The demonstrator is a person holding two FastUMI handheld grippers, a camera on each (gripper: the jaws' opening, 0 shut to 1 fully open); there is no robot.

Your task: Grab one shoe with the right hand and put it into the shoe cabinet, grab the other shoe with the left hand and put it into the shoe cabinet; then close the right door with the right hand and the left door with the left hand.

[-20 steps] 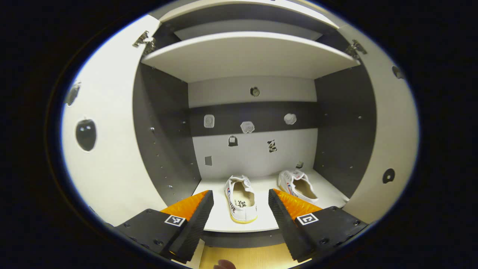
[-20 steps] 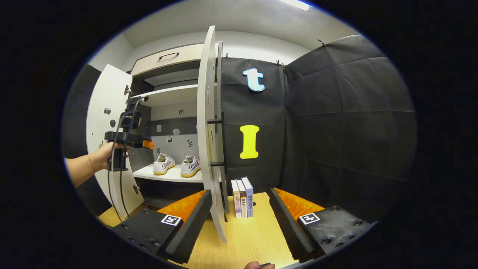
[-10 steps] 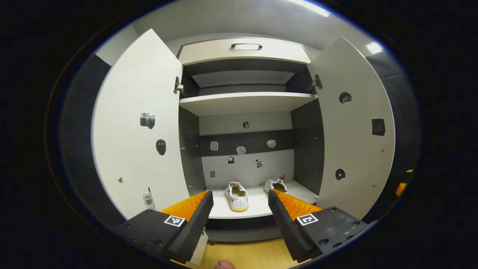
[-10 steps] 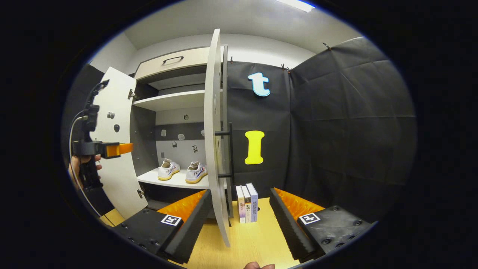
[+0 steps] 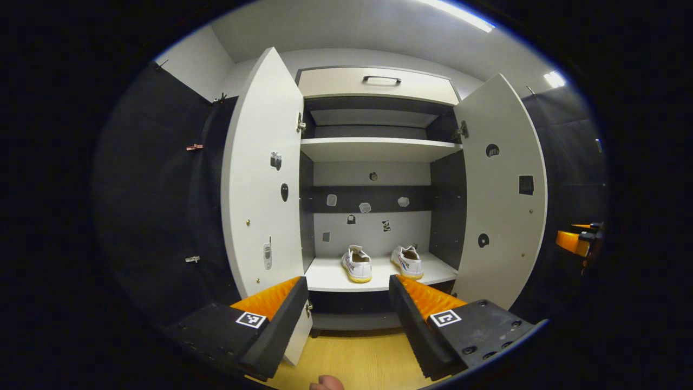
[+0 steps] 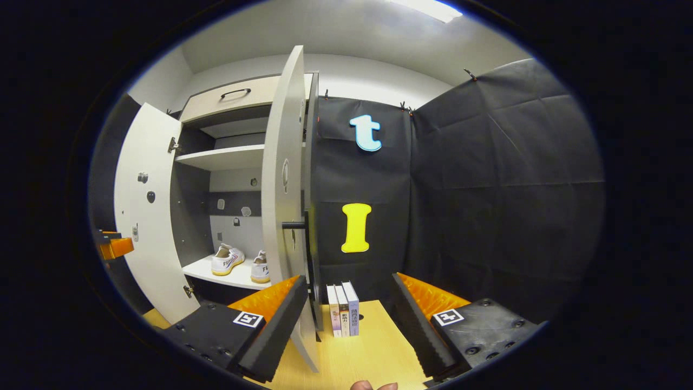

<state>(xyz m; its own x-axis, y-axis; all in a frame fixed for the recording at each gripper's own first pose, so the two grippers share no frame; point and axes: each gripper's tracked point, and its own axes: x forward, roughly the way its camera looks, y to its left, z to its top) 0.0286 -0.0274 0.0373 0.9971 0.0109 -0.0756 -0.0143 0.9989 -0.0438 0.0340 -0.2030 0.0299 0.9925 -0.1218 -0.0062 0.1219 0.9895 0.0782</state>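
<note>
In the left gripper view, the left hand-held gripper (image 5: 348,309) is spread wide with nothing between its fingers, held back from the shoe cabinet (image 5: 379,86) and facing its open front. Both shoes sit side by side on the lower shelf (image 5: 330,277), well ahead of the fingers: the left shoe (image 5: 358,265) and the right shoe (image 5: 408,262), heels toward the camera. The left door (image 5: 260,179) and the right door (image 5: 503,189) stand swung open on either side. The right hand-held gripper (image 5: 578,242) shows at the far right edge, beyond the right door. In the right gripper view, the right hand-held gripper (image 6: 349,311) is likewise wide open and empty, with the right door's edge (image 6: 284,179) rising just above its left finger. The shoes (image 6: 227,260) lie on the shelf beyond the door, to the left. A row of books (image 6: 342,310) stands on the worktop (image 6: 368,357) between the fingers.
</note>
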